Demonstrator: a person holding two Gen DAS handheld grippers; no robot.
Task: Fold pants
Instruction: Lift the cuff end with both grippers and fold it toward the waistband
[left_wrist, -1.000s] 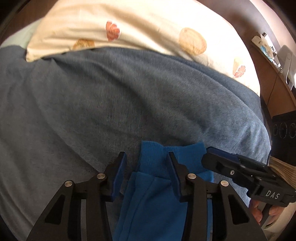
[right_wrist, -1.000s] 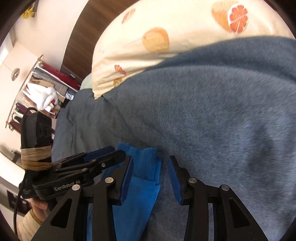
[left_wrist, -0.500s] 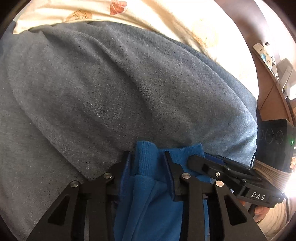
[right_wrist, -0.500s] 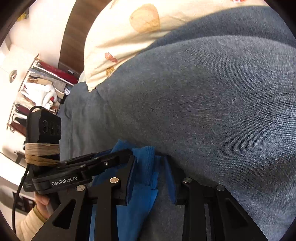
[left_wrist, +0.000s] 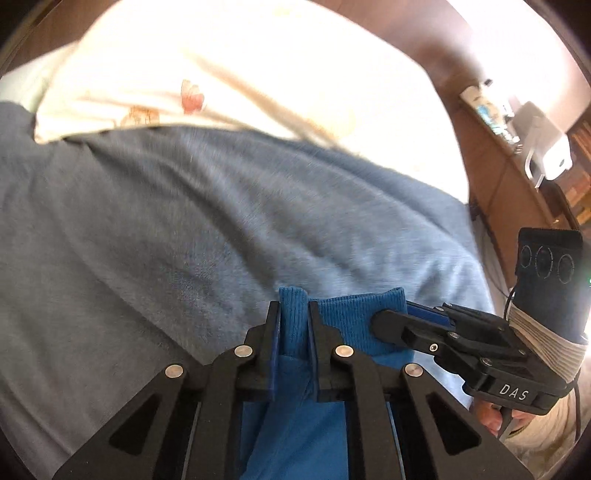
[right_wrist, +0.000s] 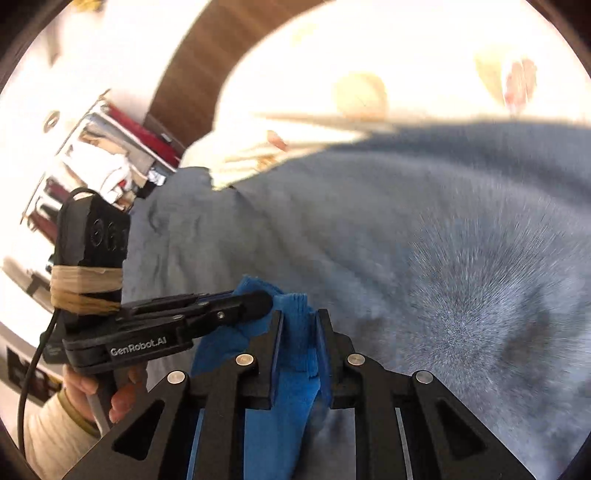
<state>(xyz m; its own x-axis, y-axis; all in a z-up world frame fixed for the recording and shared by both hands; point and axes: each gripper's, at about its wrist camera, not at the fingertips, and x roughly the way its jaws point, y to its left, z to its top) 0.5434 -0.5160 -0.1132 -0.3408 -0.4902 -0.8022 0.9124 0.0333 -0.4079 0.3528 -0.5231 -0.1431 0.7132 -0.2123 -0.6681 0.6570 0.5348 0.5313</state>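
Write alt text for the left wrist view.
The left gripper has its jaws shut on a ribbed cuff of the blue pants above a grey-blue blanket. The right gripper grips the neighbouring cuff; a cream fruit-print pillow lies beyond.

**Black linkage grippers, taped camera modules, cream sleeves**

The black, angular left gripper (left_wrist: 293, 314) has silver round rivets and blue-lined fingers; the matching black right gripper (right_wrist: 299, 325) looks the same. White lettering marks their sides ("DAS" on one, "GenRobot.AI" on the other). Beige tape binds a black three-lens module (right_wrist: 92, 236) above a black cable. Bare fingers and cream cuffs show.
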